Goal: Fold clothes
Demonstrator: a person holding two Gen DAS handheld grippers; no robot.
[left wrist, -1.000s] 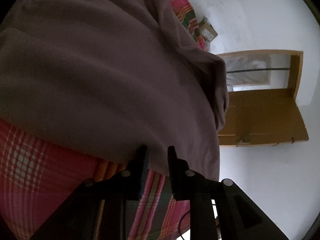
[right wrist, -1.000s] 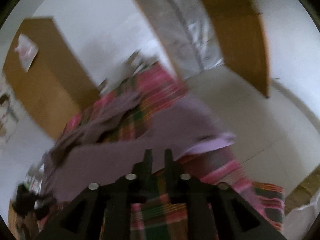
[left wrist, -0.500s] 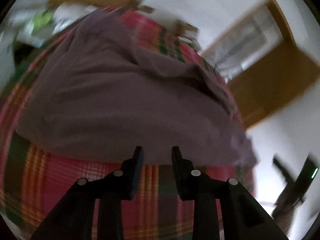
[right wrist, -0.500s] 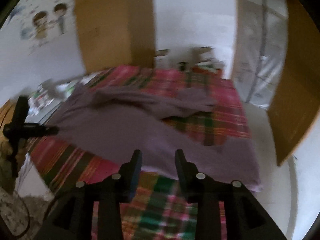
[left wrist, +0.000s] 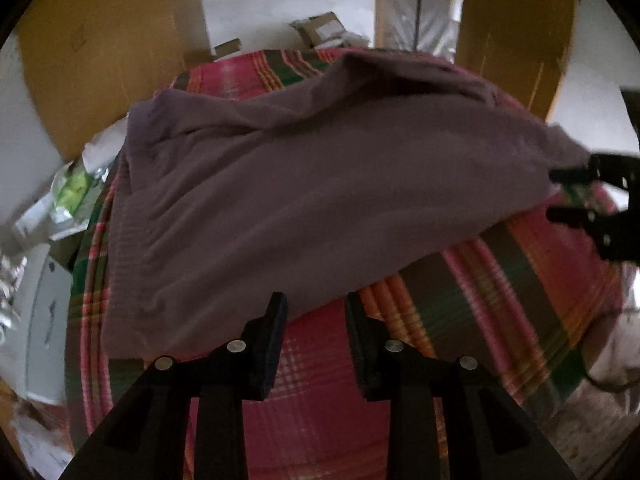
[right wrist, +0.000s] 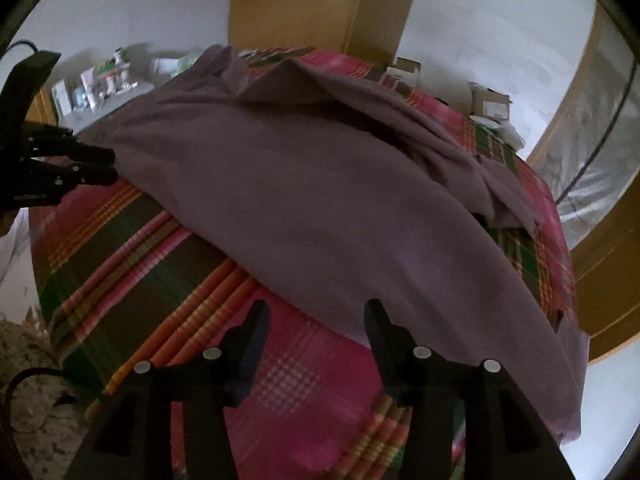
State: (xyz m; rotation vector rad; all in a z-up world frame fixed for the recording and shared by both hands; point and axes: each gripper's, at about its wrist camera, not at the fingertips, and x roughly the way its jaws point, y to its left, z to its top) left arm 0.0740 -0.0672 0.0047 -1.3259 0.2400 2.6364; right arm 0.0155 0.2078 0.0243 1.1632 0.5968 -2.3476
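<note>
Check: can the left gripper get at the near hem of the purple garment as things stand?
Probably yes. The left gripper is open, the purple garment hem lies flat on the plaid bedspread right at its fingertips, nothing between.

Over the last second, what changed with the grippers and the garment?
Both let go: the left gripper and right gripper, shut on the purple garment a second ago, are now open and backed off its near edge. The garment has dropped to lie spread on the plaid bed cover. The cover itself looks unchanged.
</note>
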